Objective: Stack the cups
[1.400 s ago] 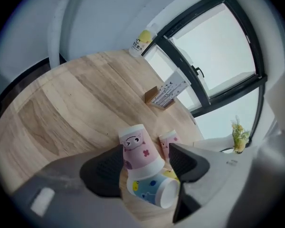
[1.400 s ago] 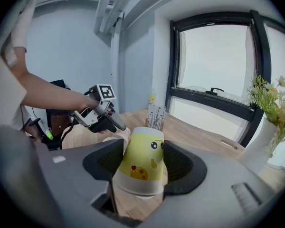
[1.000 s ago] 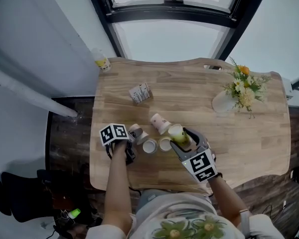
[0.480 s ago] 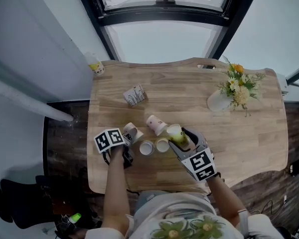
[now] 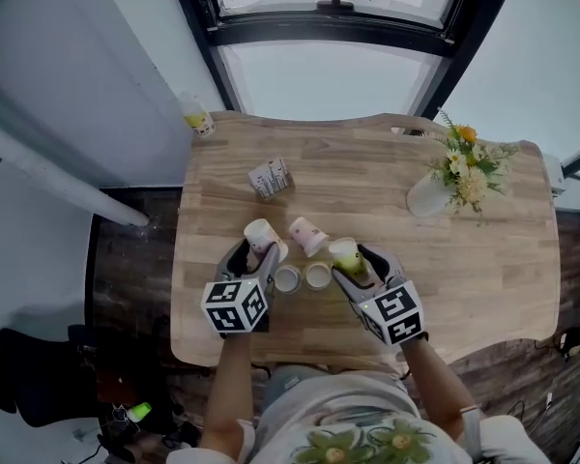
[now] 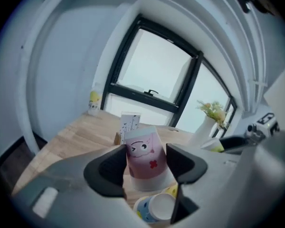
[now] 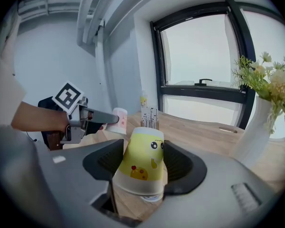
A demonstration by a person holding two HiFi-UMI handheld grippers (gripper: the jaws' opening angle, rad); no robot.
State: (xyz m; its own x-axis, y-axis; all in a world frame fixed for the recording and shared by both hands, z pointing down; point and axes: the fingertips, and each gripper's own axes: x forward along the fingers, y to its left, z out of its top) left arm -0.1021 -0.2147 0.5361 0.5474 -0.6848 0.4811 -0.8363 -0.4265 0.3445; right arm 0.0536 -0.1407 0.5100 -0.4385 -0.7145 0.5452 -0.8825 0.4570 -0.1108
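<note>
My left claw (image 6: 145,161) just closed in on the pink cup (image 6: 143,152) between its jaws, while my right claw (image 7: 141,167) grips the yellow cup (image 7: 143,156).

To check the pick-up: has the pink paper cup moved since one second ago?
Yes. In the head view the pink paper cup is now nearer the small printed carton, in the left gripper, whose jaws have just been closing on it.

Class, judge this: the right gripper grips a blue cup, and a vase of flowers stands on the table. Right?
Wrong colour: the right gripper grips a yellow cup, as the right gripper view shows, and a vase of flowers stands on the table.
</note>
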